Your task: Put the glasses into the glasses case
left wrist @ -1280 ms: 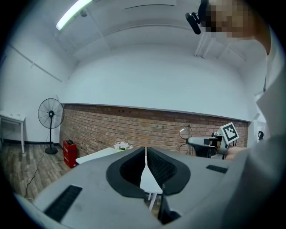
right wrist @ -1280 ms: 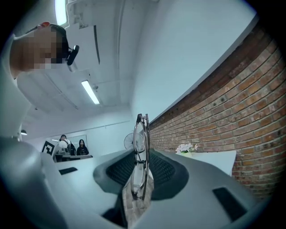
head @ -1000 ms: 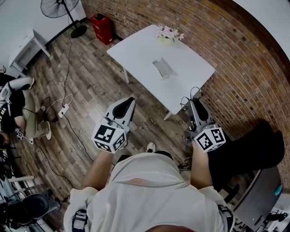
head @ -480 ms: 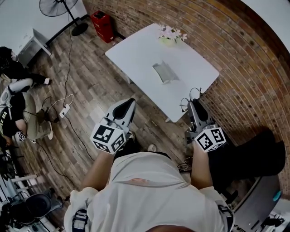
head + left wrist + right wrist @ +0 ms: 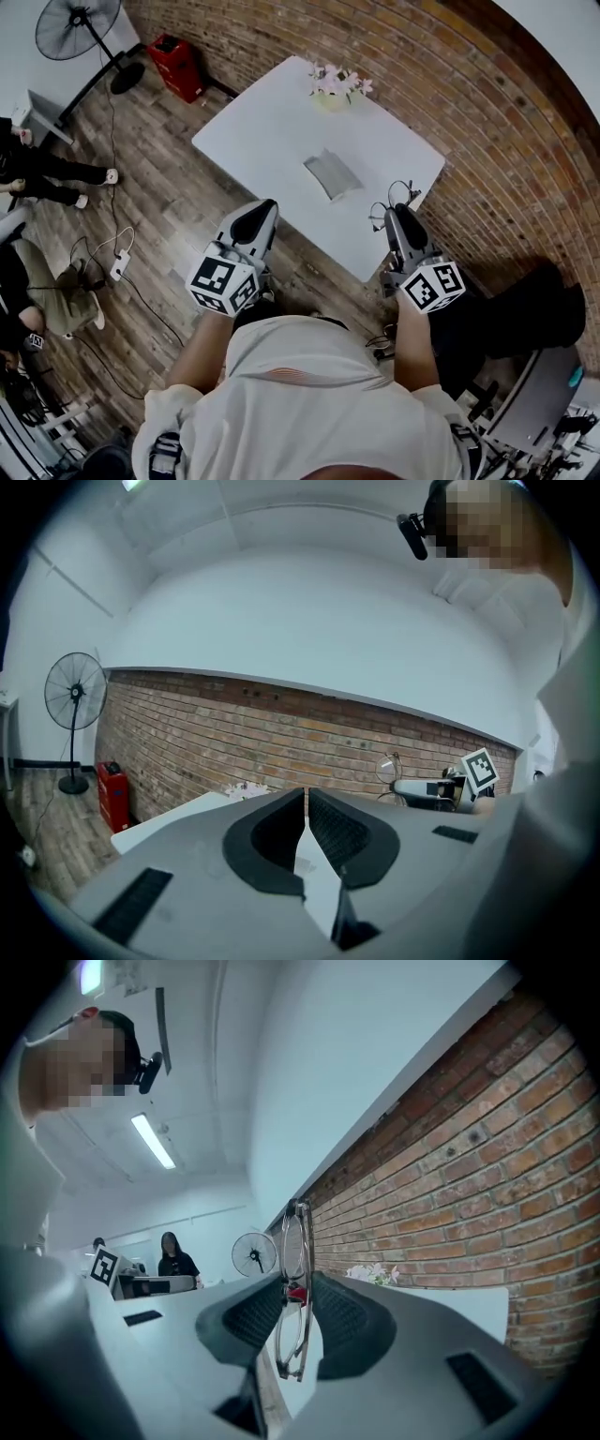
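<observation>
I'm holding the glasses [image 5: 298,1232] pinched between the right gripper's [image 5: 298,1283] pads, with the left gripper [image 5: 307,794] closed on nothing — only the pick-up is done, since the glasses case [image 5: 330,173] is lying well ahead on the white table [image 5: 267,122], waiting for them.

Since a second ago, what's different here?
The person has walked closer to the white table, bringing the left gripper and right gripper nearer its edge. The glasses case and flowers lie where they were; the right gripper clamps the glasses.
</observation>
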`<state>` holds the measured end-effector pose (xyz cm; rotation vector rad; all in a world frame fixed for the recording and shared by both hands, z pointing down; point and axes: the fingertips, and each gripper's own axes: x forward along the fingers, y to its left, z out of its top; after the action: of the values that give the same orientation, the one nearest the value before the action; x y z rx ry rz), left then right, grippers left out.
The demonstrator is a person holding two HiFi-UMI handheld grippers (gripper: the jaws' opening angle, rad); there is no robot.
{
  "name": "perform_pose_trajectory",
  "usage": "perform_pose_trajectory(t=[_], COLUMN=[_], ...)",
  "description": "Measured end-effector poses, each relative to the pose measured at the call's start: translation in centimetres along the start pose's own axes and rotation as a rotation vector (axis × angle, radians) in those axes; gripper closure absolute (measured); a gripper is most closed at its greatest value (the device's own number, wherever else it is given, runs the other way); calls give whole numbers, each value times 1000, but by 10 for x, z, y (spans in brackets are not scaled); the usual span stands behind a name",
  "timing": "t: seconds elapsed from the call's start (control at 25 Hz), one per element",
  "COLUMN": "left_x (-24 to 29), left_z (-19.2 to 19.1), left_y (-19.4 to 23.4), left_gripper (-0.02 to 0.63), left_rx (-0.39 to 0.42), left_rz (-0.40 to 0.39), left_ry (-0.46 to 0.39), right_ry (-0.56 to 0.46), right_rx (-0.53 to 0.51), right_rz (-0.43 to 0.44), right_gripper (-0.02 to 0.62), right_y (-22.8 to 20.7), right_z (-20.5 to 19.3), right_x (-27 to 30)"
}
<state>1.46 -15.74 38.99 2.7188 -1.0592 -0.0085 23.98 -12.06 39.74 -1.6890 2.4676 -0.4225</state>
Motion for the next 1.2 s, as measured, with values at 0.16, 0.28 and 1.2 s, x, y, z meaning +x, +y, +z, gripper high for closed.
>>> perform_pose_trajectory(t=[0.16,0.28,1.2], left_x=[30,49,157], left_z=[10,15,14], left_y=[45,70,82], left_gripper=[580,580,580], left_rx=[4,10,26], left_rz=[-56,-105,-115], left_ry=[13,26,105], right_ry=[-2,7,73], right_rx=[-12,-13,48], right_rz=[-59,-108,-70], right_gripper=[443,443,443], right_y=[0,-2,-94], right_z=[6,5,9], right_x=[38,61,114])
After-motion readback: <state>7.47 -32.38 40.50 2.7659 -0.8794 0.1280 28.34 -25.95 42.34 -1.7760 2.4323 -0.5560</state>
